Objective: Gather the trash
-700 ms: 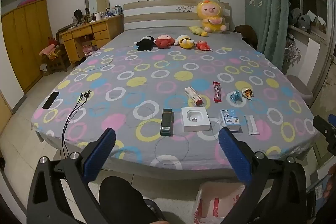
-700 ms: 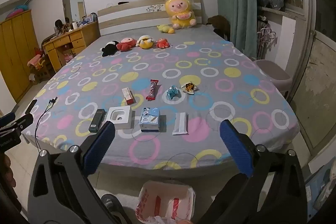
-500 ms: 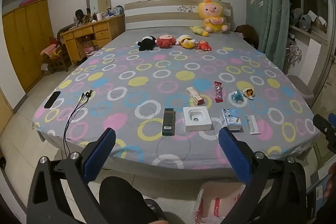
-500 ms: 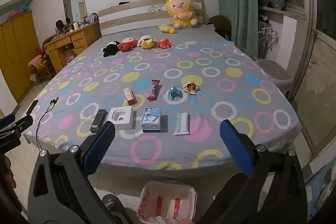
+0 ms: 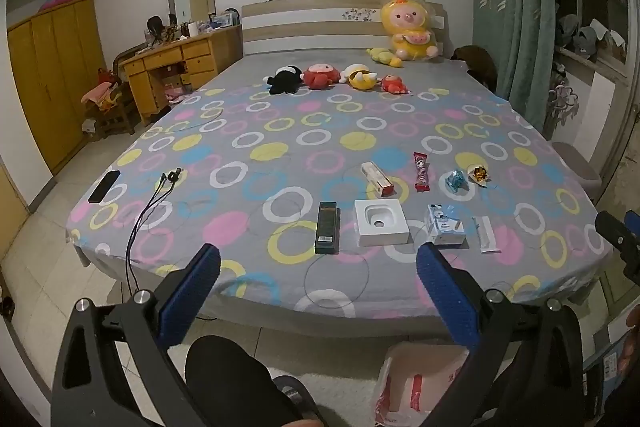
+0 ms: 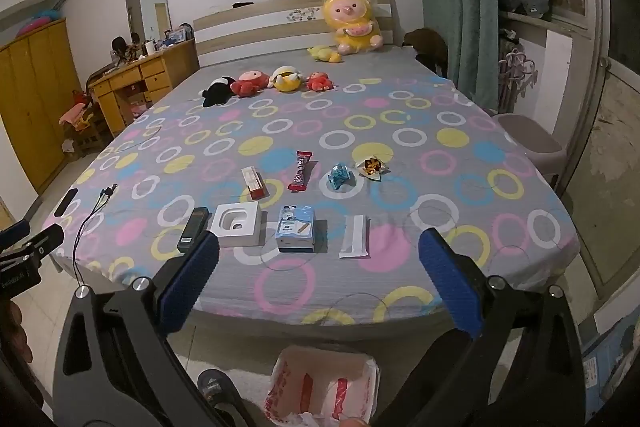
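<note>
The left tool (image 5: 318, 269) and right tool (image 6: 318, 257) both hung with jaws spread wide and nothing between them, short of the bed (image 6: 400, 267), likely poised for a first pick. Nearest, along the bed's foot edge, lay a dark slim box (image 6: 193, 229), a white tray box (image 6: 237, 223), a blue carton (image 6: 297, 233) and a white sachet (image 6: 354, 236); 4 smaller wrappers sat just beyond. A lined bin (image 6: 324, 387) waited on the floor below, presumably for drops
</note>
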A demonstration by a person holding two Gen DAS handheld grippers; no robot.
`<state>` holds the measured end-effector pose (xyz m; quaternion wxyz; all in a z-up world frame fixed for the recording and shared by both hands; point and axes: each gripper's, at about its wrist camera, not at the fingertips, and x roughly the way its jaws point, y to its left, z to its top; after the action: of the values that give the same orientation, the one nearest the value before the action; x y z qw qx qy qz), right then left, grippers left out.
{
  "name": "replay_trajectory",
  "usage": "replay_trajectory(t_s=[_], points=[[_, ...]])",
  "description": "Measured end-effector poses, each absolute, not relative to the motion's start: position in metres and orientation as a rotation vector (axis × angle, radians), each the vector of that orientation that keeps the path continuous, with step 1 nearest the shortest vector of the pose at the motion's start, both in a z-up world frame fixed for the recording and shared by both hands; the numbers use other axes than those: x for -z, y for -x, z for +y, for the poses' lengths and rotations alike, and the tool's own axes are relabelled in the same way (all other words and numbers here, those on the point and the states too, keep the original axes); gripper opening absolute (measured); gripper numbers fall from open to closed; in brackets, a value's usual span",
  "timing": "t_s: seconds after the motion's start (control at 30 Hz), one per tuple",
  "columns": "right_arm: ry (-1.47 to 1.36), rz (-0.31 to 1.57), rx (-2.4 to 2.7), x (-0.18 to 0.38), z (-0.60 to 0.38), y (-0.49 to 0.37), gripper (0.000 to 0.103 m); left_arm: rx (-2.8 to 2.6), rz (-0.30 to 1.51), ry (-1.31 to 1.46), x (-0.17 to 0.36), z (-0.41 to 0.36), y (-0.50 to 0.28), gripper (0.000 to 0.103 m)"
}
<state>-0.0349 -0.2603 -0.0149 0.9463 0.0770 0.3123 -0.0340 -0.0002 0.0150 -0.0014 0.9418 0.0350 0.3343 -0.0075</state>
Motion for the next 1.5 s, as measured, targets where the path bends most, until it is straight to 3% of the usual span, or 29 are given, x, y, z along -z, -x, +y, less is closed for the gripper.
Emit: replay_trajectory(t_s=[1.5], points=[[-0.147, 0.632, 0.076, 0.0148, -0.2536, 0.0355, 0.098, 0.009, 0.679, -0.079, -0.0008, 0.0103, 0.0079, 0.096]])
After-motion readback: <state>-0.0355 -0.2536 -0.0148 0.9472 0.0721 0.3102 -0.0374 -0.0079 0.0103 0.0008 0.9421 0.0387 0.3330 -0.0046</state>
